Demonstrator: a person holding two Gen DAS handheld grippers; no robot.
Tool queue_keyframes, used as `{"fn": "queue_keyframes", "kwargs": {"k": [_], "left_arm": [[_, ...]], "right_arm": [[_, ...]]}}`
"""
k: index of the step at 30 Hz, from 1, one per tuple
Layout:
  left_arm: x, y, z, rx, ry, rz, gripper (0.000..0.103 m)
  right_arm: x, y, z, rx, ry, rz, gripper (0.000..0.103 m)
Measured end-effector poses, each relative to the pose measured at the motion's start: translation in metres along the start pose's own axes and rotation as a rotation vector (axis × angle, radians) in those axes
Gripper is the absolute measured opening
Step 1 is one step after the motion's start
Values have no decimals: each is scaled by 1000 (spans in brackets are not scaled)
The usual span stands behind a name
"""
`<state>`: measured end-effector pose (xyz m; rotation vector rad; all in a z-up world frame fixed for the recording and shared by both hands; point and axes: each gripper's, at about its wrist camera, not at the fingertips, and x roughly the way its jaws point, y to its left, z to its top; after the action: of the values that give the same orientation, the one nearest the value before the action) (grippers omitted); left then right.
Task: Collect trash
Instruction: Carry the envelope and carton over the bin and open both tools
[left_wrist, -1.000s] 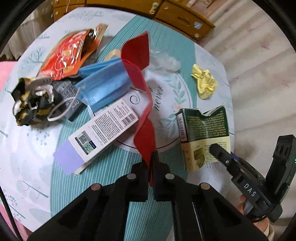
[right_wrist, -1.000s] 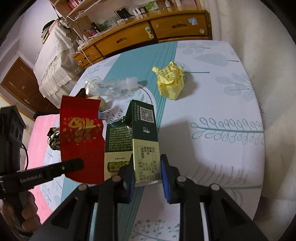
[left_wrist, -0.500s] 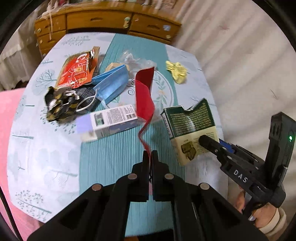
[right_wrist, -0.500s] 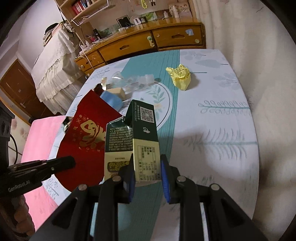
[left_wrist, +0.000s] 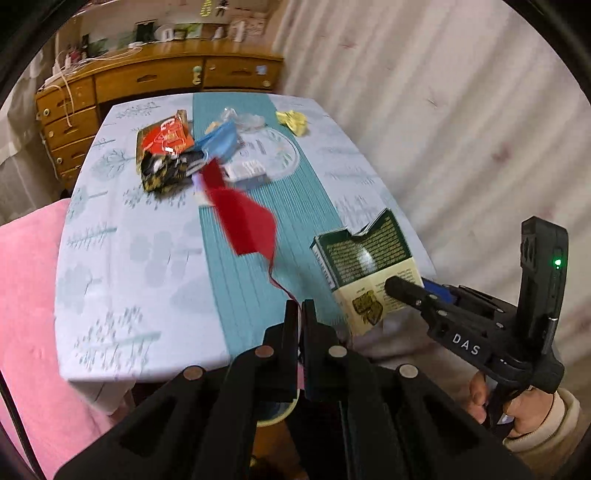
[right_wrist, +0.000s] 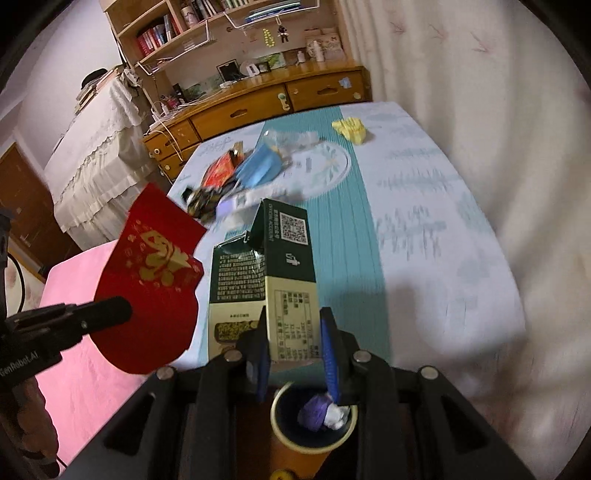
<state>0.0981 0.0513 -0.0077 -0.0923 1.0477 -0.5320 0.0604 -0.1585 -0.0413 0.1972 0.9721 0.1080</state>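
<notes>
While clamped: red envelope (left_wrist: 246, 223) left, green carton (right_wrist: 275, 280) right.

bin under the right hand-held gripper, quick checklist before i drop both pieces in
1. Green carton clamped in the right hand-held gripper: ok, both blue pads press its lower end.
2. Red envelope held by the left hand-held gripper: ok, jaws shut on its corner.
3. Bin below the right hand-held gripper: ok, its rim shows just beneath the fingers.
4. Left hand-held gripper over the bin: cannot tell, only a sliver of rim shows under it.
5. Room in the bin: ok, just a purple and white wad inside.
6. Table cleared: not ok, the blue mask, yellow wad and wrappers remain.
</notes>
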Motion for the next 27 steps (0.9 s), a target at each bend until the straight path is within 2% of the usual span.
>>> {"fn": "queue_keyframes", "kwargs": {"k": [6, 11, 15, 20, 27], "left_arm": [[-22, 4, -67, 28, 66, -40, 0], [-22, -7, -107, 44, 136, -54, 0], [-5, -13, -127, 36, 185, -52, 0], [51, -14, -163, 27, 239, -14, 0], [176, 15, -219, -59, 306, 14, 0]], "right_arm": [[-18, 25, -77, 13, 81, -38, 24], [-23, 30, -119, 10, 151, -72, 24], [-15, 21, -144, 27, 206, -92, 24], [28, 0, -173, 39, 263, -129, 24], [154, -47, -223, 67, 344, -174, 24]]}}
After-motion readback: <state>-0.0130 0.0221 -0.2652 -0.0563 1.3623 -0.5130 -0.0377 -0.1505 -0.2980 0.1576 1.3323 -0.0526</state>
